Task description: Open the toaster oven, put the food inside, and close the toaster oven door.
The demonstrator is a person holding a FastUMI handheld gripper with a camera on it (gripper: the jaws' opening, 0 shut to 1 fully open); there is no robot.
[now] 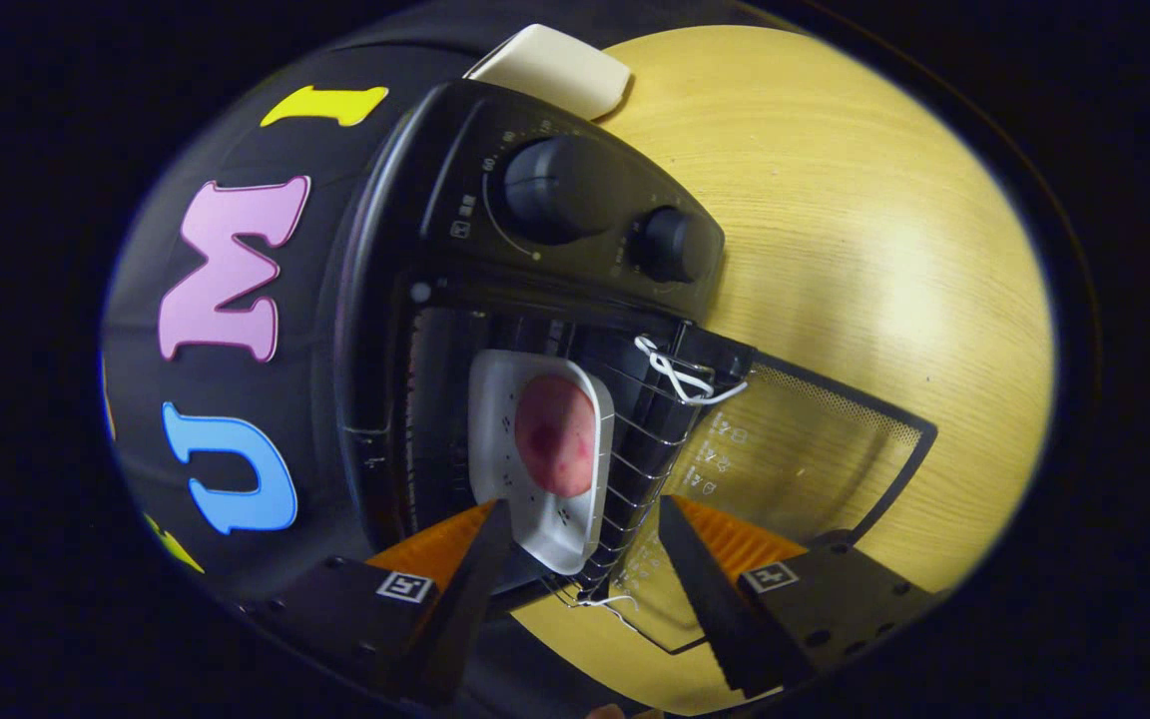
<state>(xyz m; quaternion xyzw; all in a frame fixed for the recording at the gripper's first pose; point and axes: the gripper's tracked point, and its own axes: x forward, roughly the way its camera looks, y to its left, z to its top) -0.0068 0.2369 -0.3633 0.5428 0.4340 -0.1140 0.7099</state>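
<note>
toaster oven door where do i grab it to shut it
Take the toaster oven door by its far free edge, the dark frame opposite the hinge, coming from the wooden table side. It hangs wide open. The gripper has open jaws, near the white tray on the rack.

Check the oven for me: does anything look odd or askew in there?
The wire rack is pulled partway out over the open door, and the white tray with the food rides on it, not fully inside. The open gripper holds nothing.
</note>
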